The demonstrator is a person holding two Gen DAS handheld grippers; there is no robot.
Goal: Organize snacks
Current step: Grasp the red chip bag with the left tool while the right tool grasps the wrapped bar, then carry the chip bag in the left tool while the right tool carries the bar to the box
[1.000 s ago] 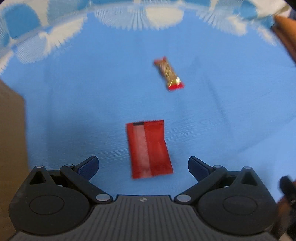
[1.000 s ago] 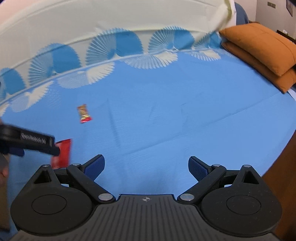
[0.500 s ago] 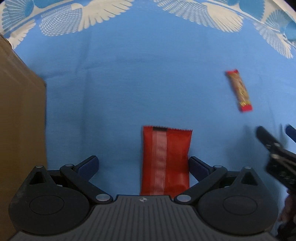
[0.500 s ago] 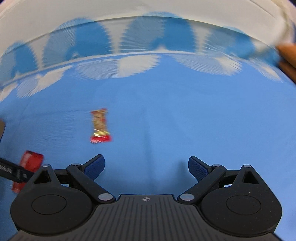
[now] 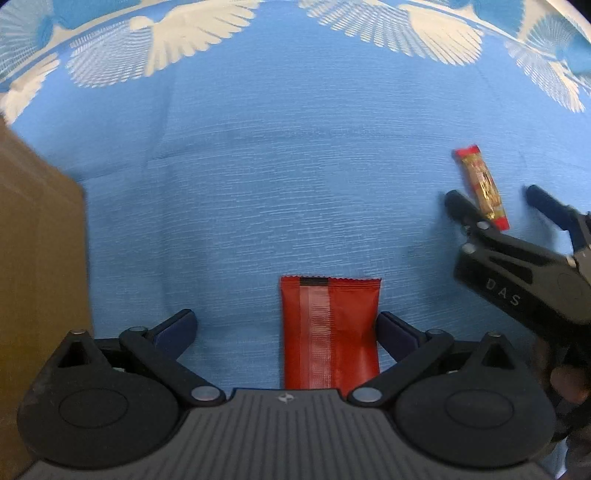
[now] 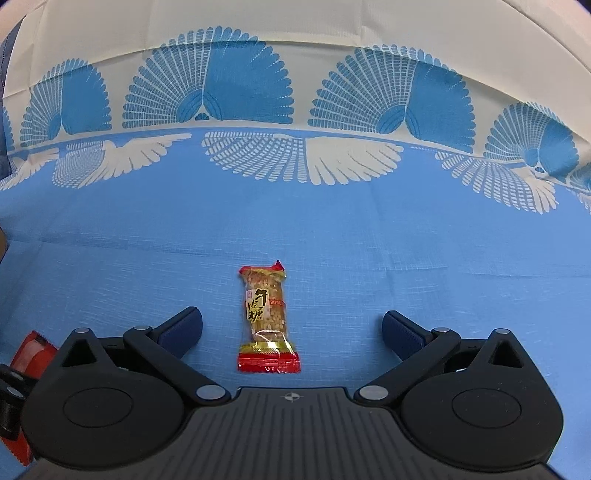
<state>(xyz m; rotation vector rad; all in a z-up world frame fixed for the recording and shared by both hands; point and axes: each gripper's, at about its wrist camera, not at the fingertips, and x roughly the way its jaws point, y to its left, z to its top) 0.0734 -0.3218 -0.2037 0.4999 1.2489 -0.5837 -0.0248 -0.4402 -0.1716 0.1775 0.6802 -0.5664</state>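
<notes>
A flat red snack packet lies on the blue cloth between the fingers of my left gripper. Those jaws are closing: the right pad sits at the packet's edge, while the left pad is still well apart from it. A small peanut candy bar in a clear wrapper with red ends lies lengthwise between the wide-open fingers of my right gripper, touching neither. The left wrist view shows the right gripper straddling that candy bar. The red packet shows at the right wrist view's left edge.
A brown cardboard box stands close on the left of the left gripper. The blue cloth carries white bird prints and blue fan shapes along its far side, where it rises as a cream band.
My left gripper came down over the red packet, which now lies between its slightly narrowed fingers. My right gripper swung left and down until the candy bar lay between its fingers.
</notes>
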